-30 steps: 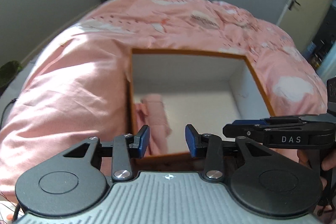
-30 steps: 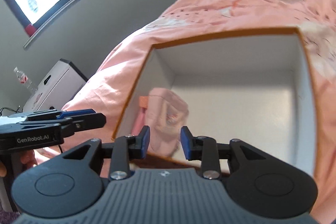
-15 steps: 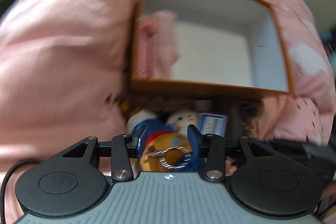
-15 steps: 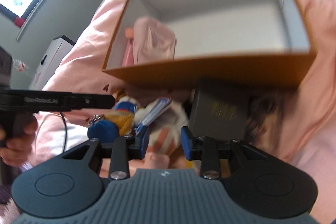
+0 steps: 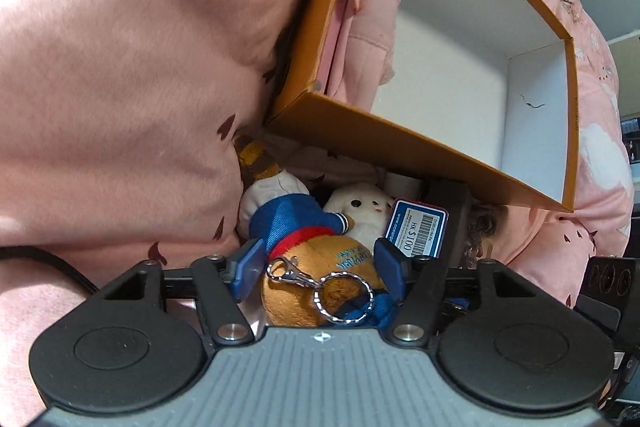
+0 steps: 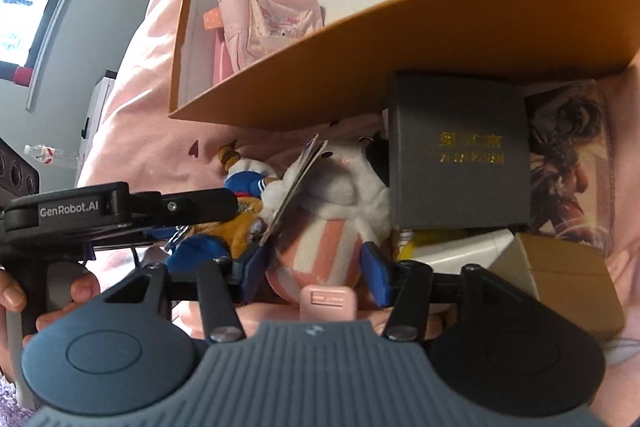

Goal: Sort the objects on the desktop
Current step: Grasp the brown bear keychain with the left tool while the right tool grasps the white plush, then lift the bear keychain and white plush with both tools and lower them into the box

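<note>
A second ago I saw only the orange box [image 5: 404,147] on the pink blanket [image 5: 120,67]. Now both my grippers are low over the toys in front of it. My left gripper [image 5: 318,263] has just been opening around the orange plush [image 5: 316,287]. My right gripper [image 6: 314,263] has just been opening around the white plush [image 6: 320,239]. Neither squeezes yet.

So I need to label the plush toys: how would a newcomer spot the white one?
Find the orange box on the pink bedspread; a clutter pile sits just in front of it. The white plush lies there between the orange-and-blue plush and the black box, alone wearing pink-and-white stripes.
</note>
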{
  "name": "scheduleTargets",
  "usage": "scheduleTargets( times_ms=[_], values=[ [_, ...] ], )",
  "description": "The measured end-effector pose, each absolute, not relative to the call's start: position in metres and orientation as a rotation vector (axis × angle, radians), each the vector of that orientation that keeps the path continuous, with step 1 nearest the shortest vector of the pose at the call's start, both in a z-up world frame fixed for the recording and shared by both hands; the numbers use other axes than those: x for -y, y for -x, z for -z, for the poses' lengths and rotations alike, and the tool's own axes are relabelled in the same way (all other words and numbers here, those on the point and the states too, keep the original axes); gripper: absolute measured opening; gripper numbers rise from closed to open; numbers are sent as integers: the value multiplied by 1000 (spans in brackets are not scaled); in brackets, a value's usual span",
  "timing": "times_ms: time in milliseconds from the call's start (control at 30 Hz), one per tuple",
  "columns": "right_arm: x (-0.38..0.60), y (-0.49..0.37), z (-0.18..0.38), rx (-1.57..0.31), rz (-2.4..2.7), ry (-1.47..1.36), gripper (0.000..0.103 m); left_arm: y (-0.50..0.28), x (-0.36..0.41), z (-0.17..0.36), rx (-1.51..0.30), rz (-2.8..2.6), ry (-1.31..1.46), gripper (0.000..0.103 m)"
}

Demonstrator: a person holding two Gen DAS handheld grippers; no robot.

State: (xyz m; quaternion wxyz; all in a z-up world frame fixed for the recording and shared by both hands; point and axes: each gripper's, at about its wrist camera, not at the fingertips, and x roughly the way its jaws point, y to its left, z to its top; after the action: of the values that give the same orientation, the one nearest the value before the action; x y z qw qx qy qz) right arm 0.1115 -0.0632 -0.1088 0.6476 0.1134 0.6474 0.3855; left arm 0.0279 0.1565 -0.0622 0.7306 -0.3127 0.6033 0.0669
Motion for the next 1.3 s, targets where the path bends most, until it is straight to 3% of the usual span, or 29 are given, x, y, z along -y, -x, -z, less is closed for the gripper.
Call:
scheduleTargets(
  times_ms=[267,400,667,1300],
  values=[
    [53,-109,125,-1510,-887,-240,62,-32,-142,77,-1358,-162,643,84],
    [54,-106,124,-1503,-896,-238,58,-32,-140,78,-1365,-150,632,86],
    [68,-94,96,-1379,-923,-168,53,-26,-141,53,-1272,-127,596,60],
    [113,-92,13,-1117,-1044,-195,52,-13,-138,-45,-991,24,558,55]
  ],
)
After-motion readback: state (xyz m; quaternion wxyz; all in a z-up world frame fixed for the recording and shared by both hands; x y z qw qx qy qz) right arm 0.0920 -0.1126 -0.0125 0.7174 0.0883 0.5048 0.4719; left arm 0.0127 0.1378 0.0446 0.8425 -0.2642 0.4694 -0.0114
